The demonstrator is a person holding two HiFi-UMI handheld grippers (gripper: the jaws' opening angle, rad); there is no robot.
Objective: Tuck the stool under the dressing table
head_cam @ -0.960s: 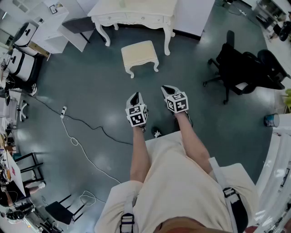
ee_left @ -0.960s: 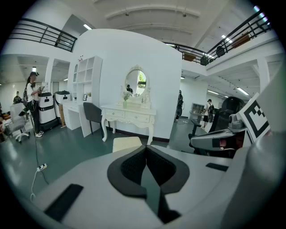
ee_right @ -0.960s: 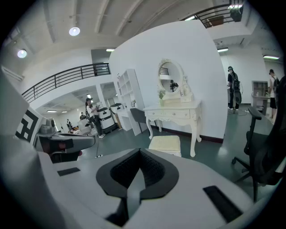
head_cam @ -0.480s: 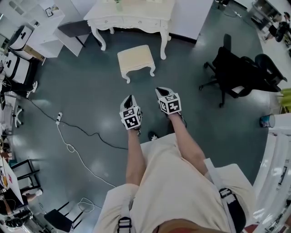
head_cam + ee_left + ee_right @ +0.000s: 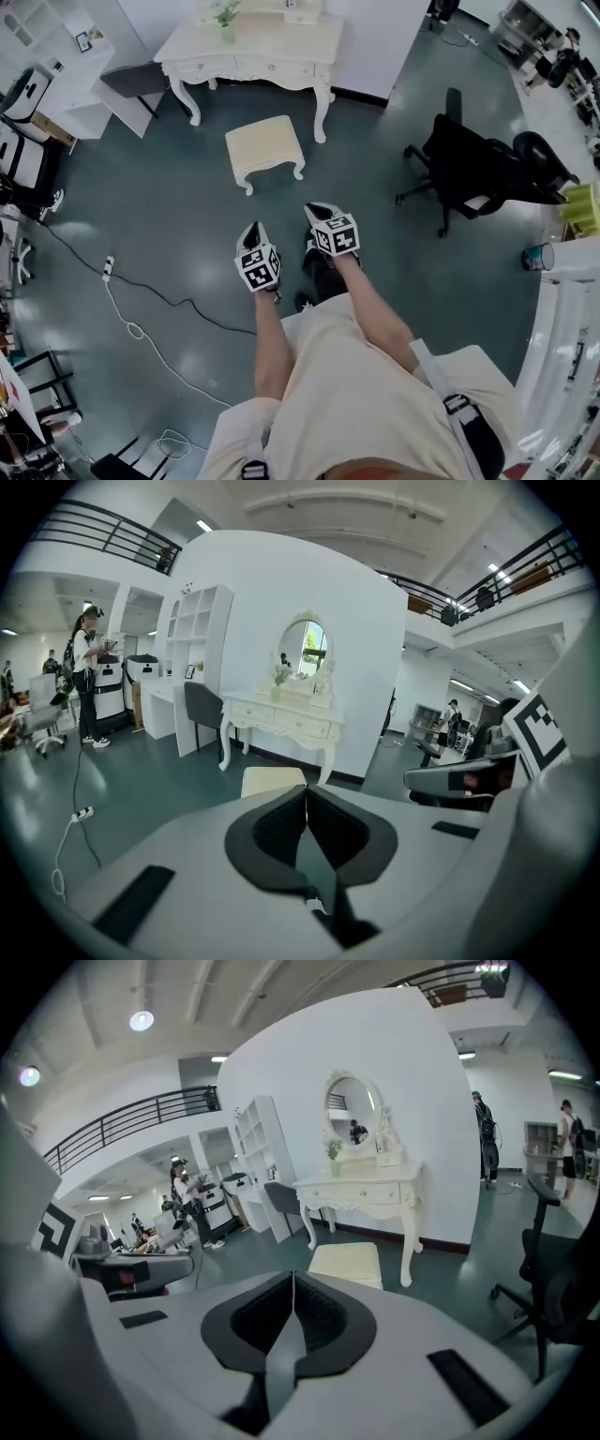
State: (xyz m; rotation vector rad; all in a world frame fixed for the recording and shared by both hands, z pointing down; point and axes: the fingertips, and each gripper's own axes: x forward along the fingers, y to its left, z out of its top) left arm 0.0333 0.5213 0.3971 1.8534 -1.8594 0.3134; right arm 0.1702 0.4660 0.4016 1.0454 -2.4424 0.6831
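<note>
A cream stool (image 5: 263, 148) with curved legs stands on the dark floor, in front of the white dressing table (image 5: 248, 54) and outside it. The stool (image 5: 272, 781) and the table (image 5: 286, 717) lie ahead in the left gripper view, and the right gripper view has the stool (image 5: 348, 1262) and table (image 5: 366, 1191) too. My left gripper (image 5: 251, 230) and right gripper (image 5: 312, 208) are held side by side short of the stool, touching nothing. Both are shut with nothing between the jaws (image 5: 305, 794) (image 5: 292, 1283).
A black office chair (image 5: 473, 163) stands to the right. A grey chair (image 5: 134, 79) sits left of the table by white shelving. A power strip and white cable (image 5: 127, 300) trail across the floor at left. A person (image 5: 86, 677) stands far left.
I have walked forward: the stool and dressing table sit lower and nearer in the head view, and both grippers have drifted down and left with me.
</note>
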